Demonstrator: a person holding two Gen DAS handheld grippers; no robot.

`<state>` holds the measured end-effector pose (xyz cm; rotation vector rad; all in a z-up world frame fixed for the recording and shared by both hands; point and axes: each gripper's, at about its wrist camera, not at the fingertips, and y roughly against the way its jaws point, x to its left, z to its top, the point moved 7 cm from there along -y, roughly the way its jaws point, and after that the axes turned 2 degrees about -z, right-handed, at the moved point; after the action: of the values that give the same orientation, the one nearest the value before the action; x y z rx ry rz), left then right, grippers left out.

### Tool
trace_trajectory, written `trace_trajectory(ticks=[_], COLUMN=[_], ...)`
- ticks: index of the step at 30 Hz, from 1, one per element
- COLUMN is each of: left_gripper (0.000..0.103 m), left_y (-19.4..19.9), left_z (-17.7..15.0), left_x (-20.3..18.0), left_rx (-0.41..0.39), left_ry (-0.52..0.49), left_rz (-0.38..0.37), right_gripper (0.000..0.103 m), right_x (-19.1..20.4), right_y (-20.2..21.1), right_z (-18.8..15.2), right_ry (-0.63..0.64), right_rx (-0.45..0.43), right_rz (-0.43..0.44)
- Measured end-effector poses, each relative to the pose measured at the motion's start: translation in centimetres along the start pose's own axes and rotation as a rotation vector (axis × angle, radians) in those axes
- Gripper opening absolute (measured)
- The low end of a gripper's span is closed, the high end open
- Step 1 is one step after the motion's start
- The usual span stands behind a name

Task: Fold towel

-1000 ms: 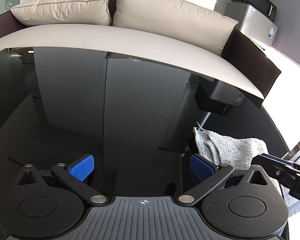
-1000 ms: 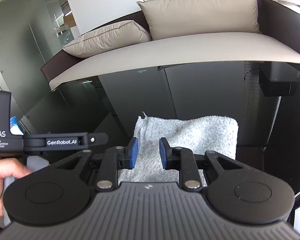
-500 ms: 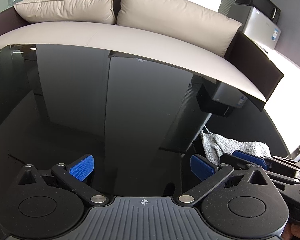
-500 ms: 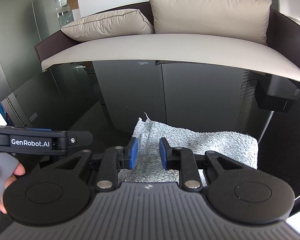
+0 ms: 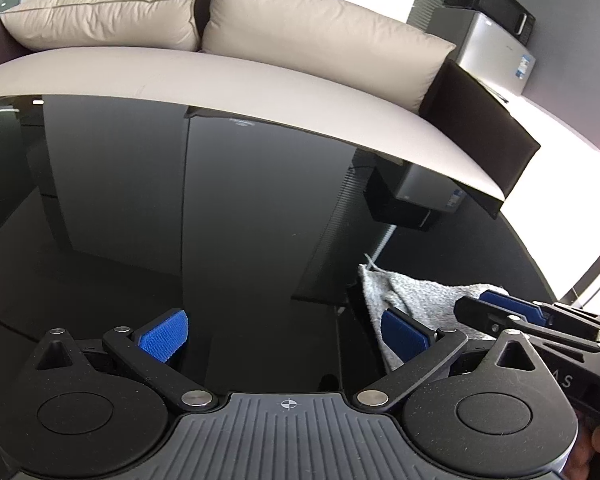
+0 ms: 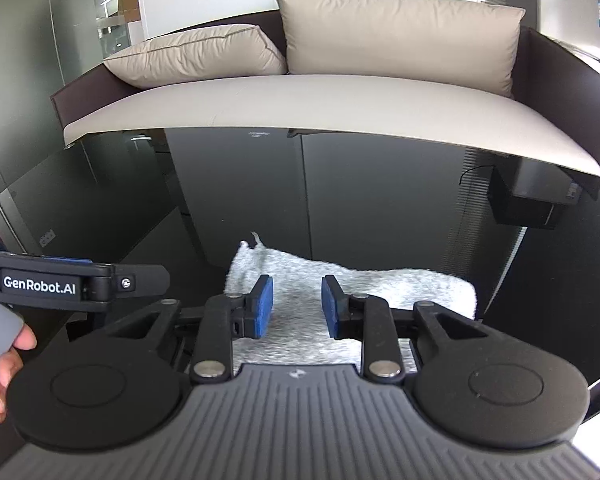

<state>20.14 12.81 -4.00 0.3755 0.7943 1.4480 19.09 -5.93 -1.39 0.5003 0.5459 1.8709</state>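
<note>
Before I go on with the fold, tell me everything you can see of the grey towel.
The towel is light grey terry with a looped, fuzzy pile. It lies folded into a rough rectangle on the glossy black table, rumpled along the top, with a small loop or tag sticking up at its far left corner. The right gripper hovers over its near part, jaws opening, the pads not pressing the cloth. In the left wrist view the towel sits to the right of the left gripper, which is wide open over bare table.

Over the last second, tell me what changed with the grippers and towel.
The right gripper is opening over the grey towel; its pads now stand wider apart, nothing pinched between them. The left gripper stayed wide open over the black table, and the towel stayed folded there.
</note>
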Motion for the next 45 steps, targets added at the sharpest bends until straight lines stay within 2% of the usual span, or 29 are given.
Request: trace_trajectory(ticks=[4, 7, 9, 15, 17, 22, 26, 38, 45], left_gripper=[0.102, 0.096, 0.083, 0.062, 0.056, 0.054, 0.038, 0.036, 0.036], left_y=[-0.9, -1.4, -1.7, -2.7, -2.6, -2.7, -3.1, -3.7, -3.6], left_z=[0.0, -0.1, -0.2, -0.5, -0.3, -0.2, -0.5, -0.7, -0.7], left_x=[-1.9, -3.3, -4.2, -5.5, -5.8, -6.9, -7.8, -6.7, -7.2], left_rx=[-0.004, -0.010, -0.009, -0.004, -0.025, -0.041, -0.033, -0.019, -0.018], left_ry=[-0.033, -0.063, -0.076, -0.093, -0.090, -0.111, -0.126, -0.075, -0.100], left_rz=[-0.027, -0.050, -0.078, -0.124, -0.131, -0.156, -0.180, -0.173, -0.188], right_gripper=[0.033, 0.033, 0.033, 0.033, 0.033, 0.033, 0.033, 0.033, 0.033], right_x=[-3.2, -5.0, -5.8, -7.8, -8.2, -8.8, -8.8, -8.4, -8.1], right_y=[0.8, 1.0, 1.0, 1.5, 1.6, 1.8, 1.9, 1.9, 1.7], right_z=[0.2, 0.0, -0.2, -0.6, -0.7, -1.1, -1.2, -1.1, -0.9], right_ry=[-0.045, -0.075, -0.090, -0.111, -0.119, -0.123, -0.126, -0.130, -0.129], right_rx=[-0.016, -0.015, -0.013, -0.015, -0.015, -0.007, -0.006, -0.001, 0.003], right_rz=[-0.040, -0.056, -0.063, -0.074, -0.076, -0.074, -0.070, -0.060, -0.059])
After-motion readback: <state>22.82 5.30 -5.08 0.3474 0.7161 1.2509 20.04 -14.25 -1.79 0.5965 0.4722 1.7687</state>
